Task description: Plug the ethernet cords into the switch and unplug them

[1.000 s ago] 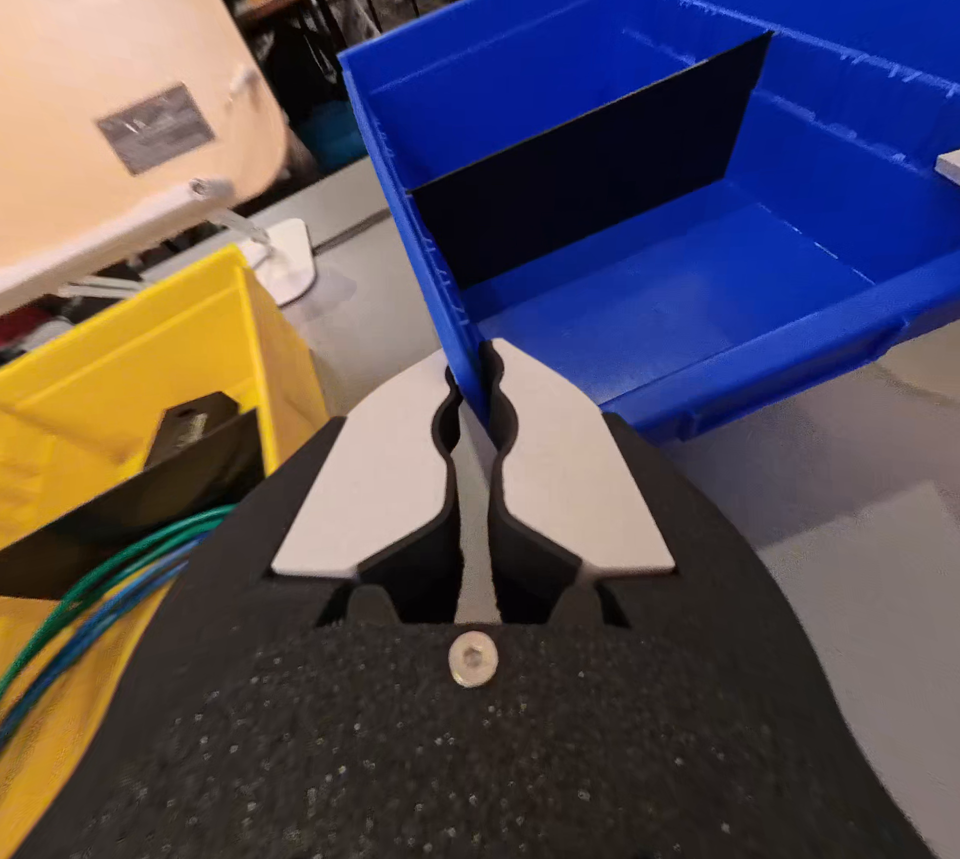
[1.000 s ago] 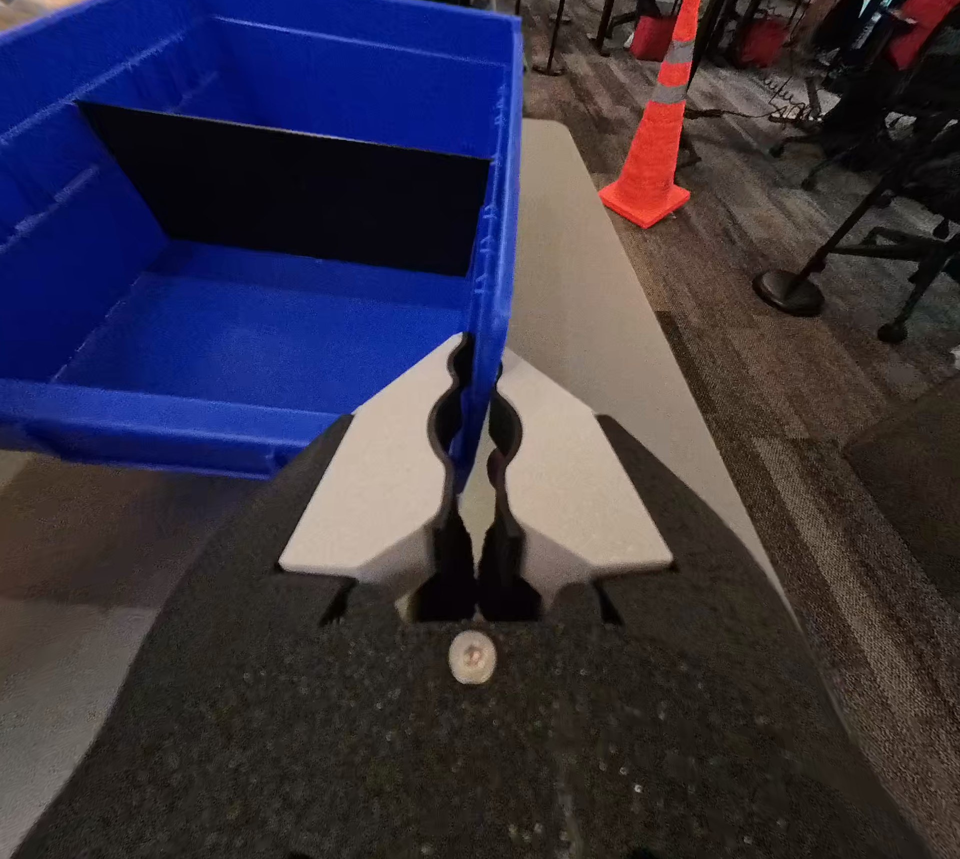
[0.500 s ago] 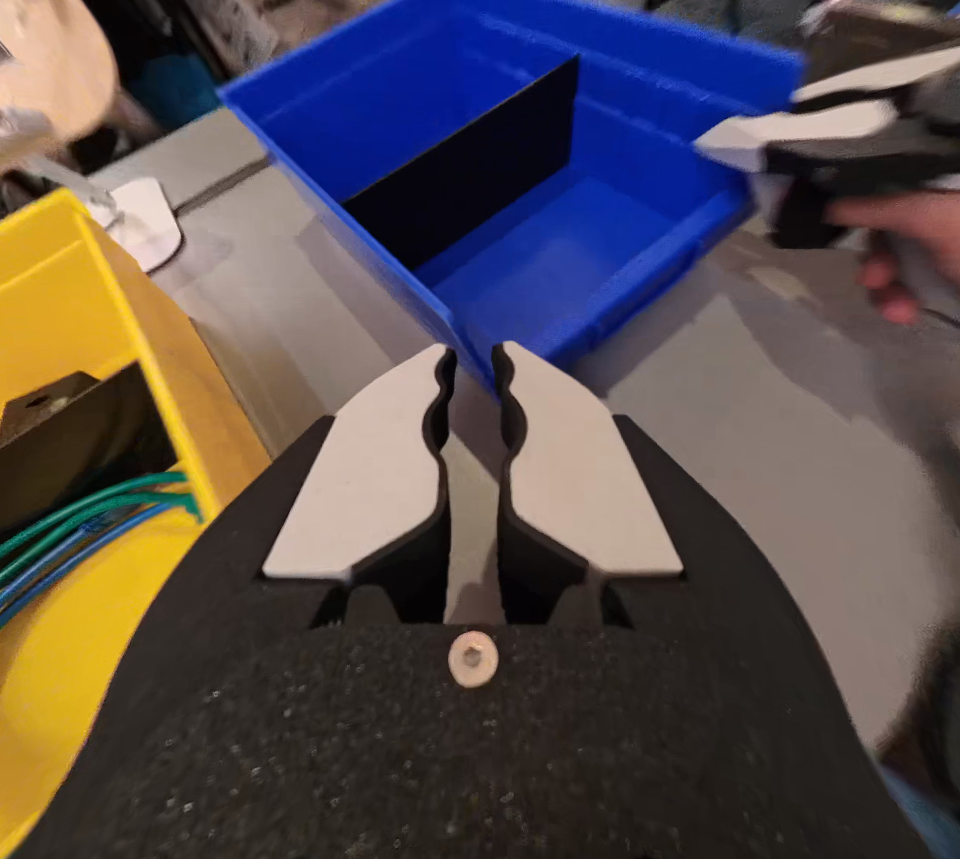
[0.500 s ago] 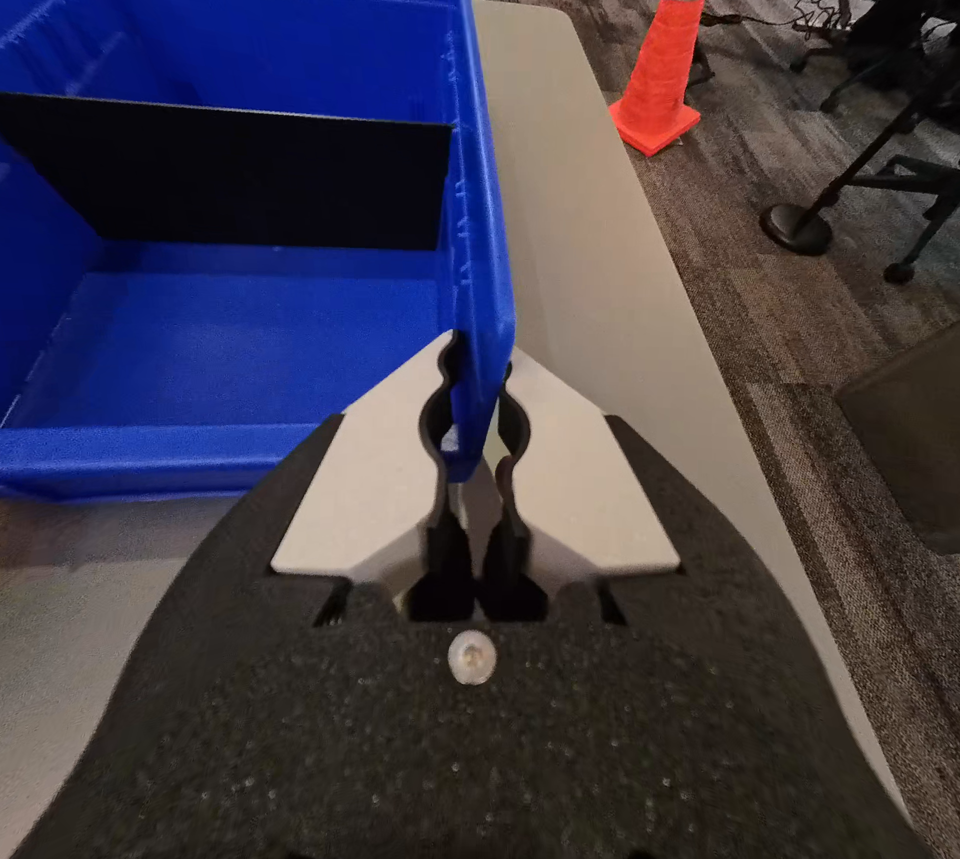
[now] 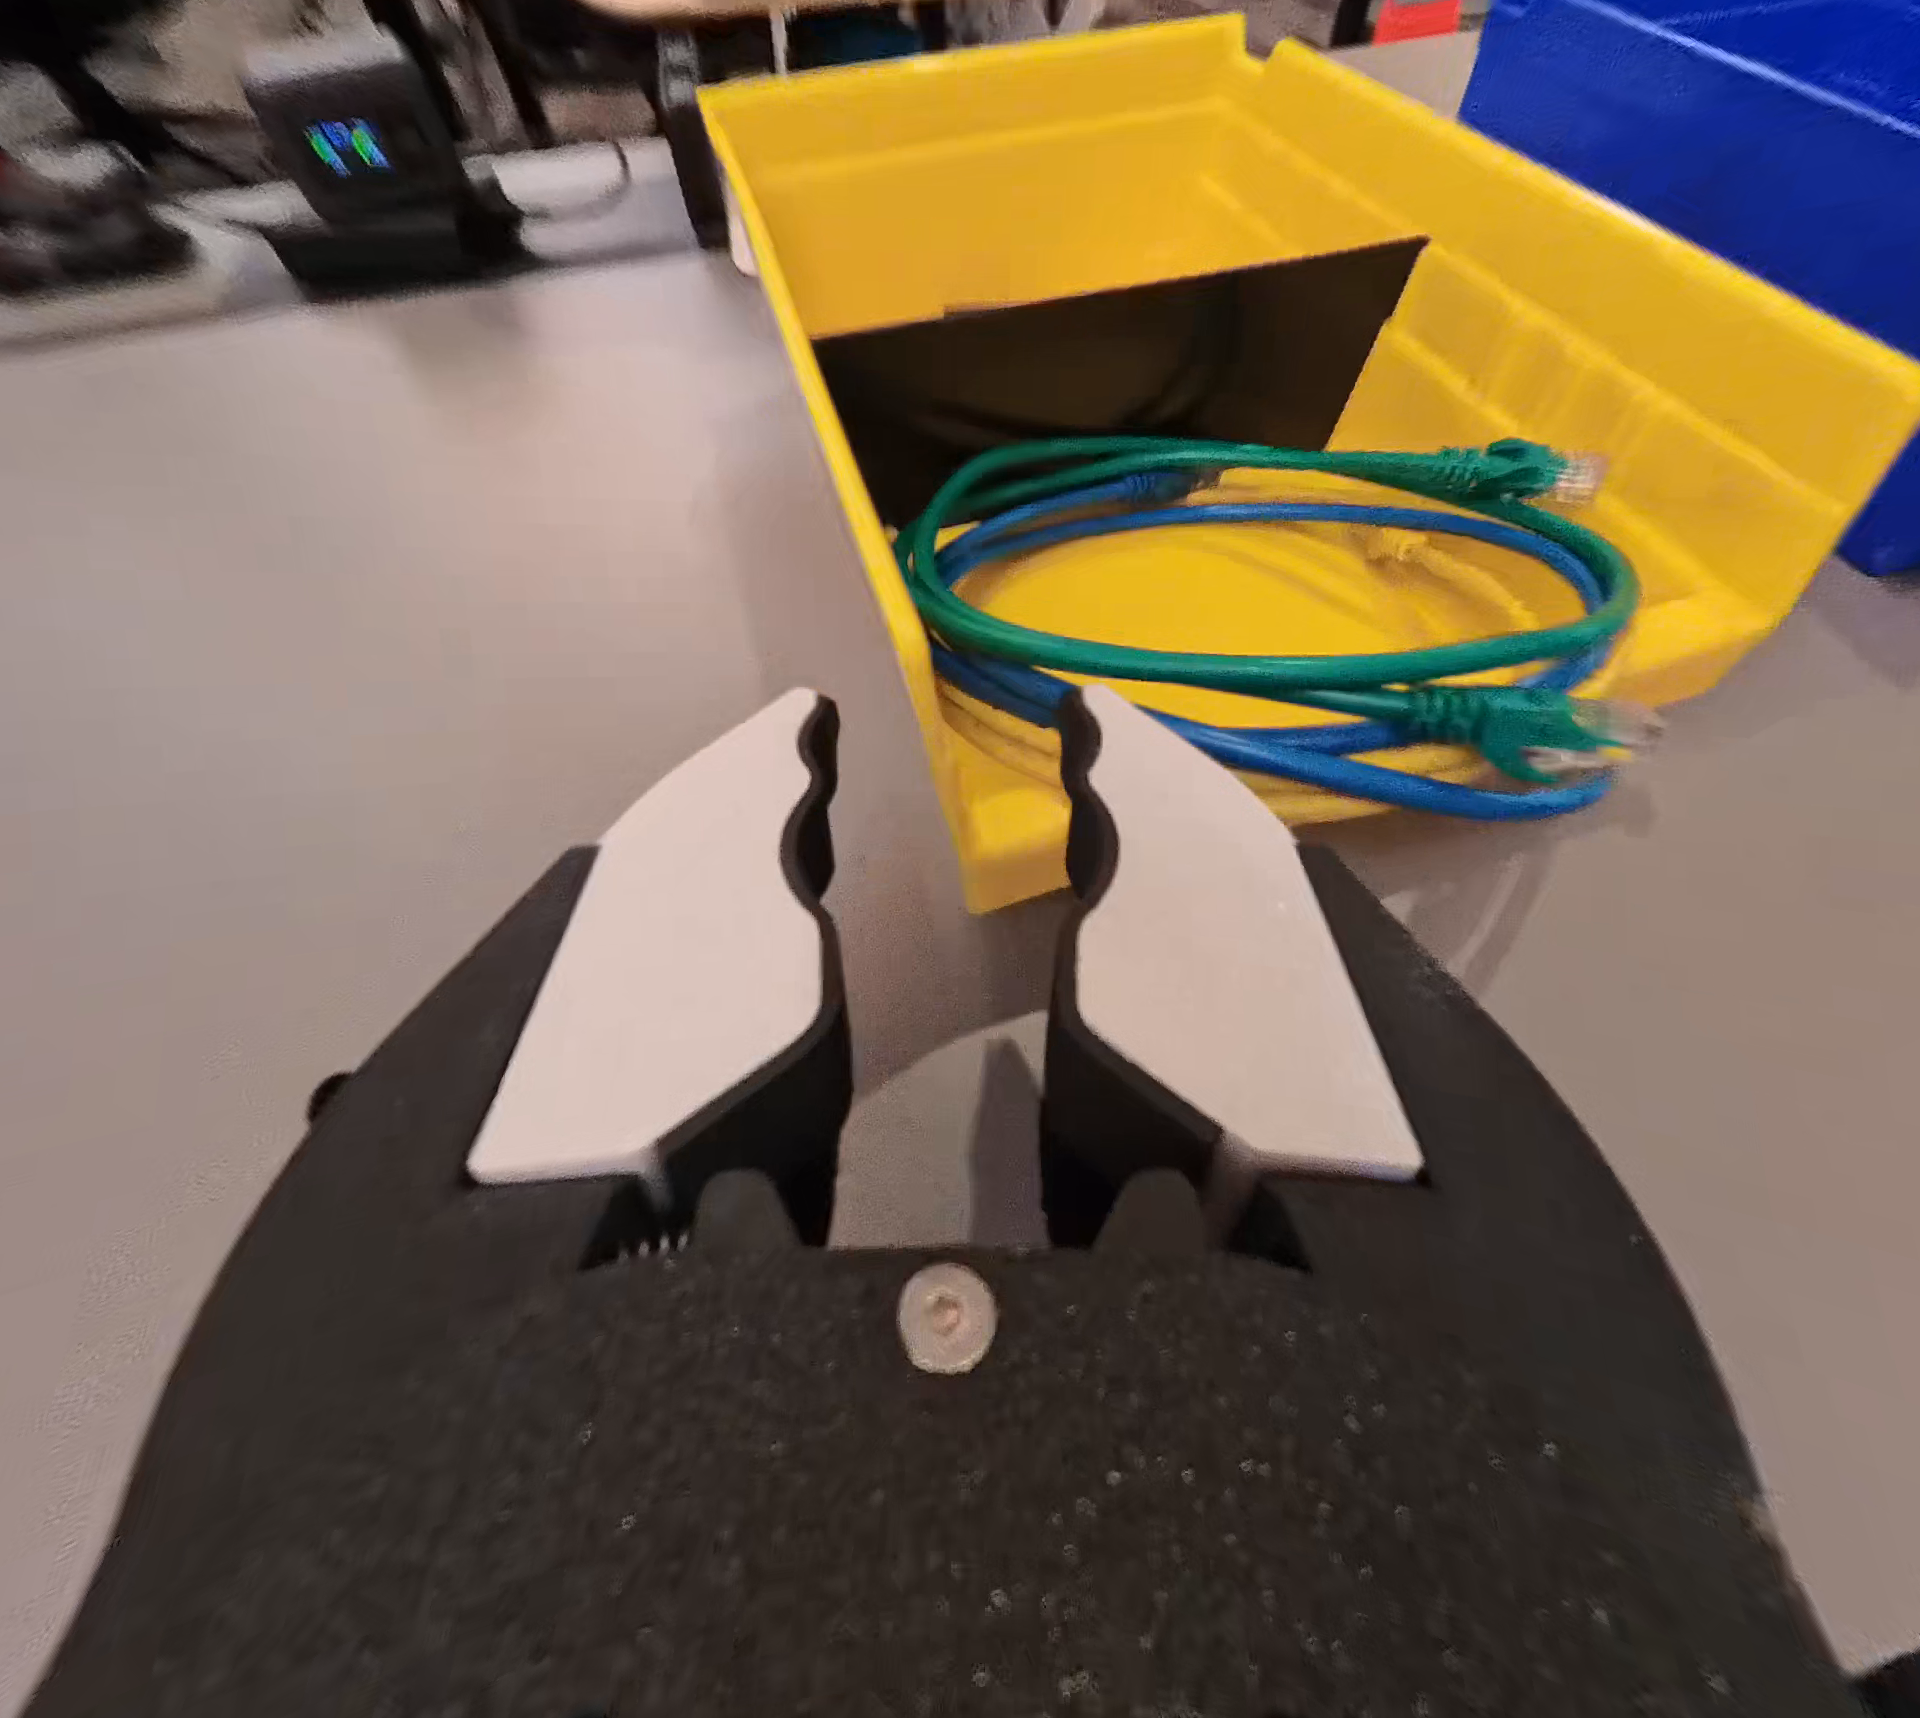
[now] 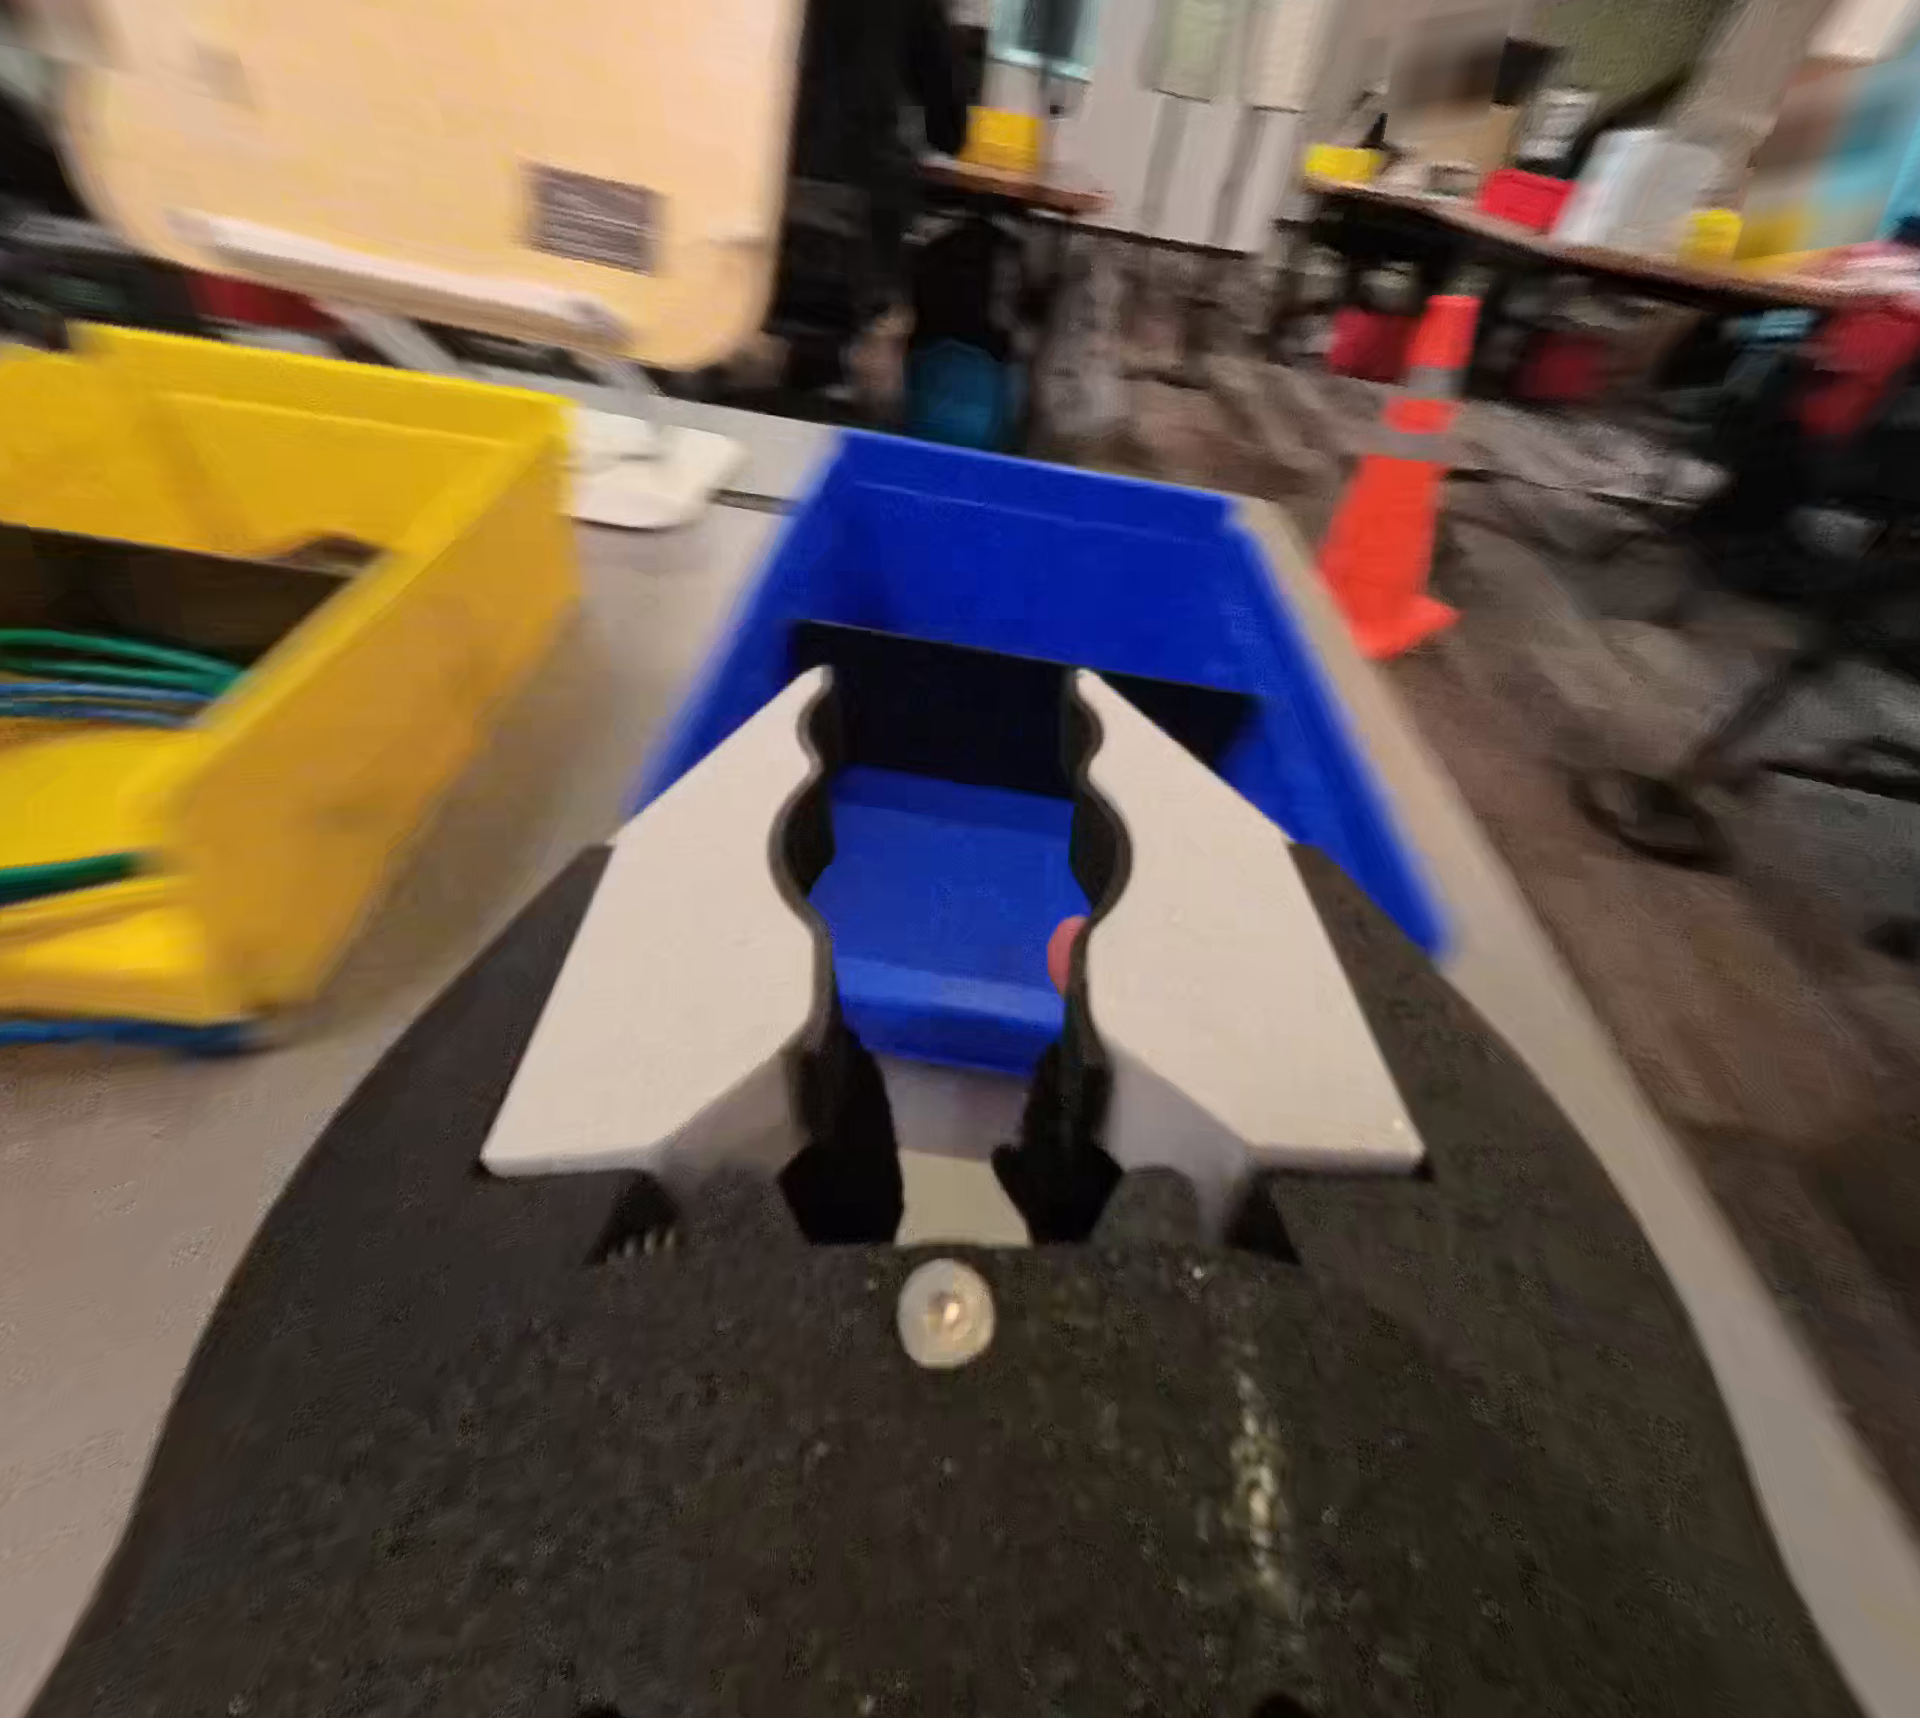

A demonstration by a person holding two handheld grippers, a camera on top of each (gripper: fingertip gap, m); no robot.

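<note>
Grey table [image 5: 416, 629] holds a yellow bin [image 5: 1507, 338] of ethernet cords [image 5: 1247, 660]; both grippers' jaws spread, empty.

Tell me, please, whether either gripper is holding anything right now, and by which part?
Nothing is held. The left gripper and right gripper are both open and empty; the cords lie in the yellow bin.

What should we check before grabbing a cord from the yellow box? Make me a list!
1. Left gripper open: ok.
2. Right gripper open and empty: ok.
3. Green cord lying in the yellow bin, plug showing: ok.
4. Blue cord free of the green one: not ok, they are coiled together.
5. Switch found: cannot tell, only a black divider shows.
6. Blue bin empty in front: ok.
</note>
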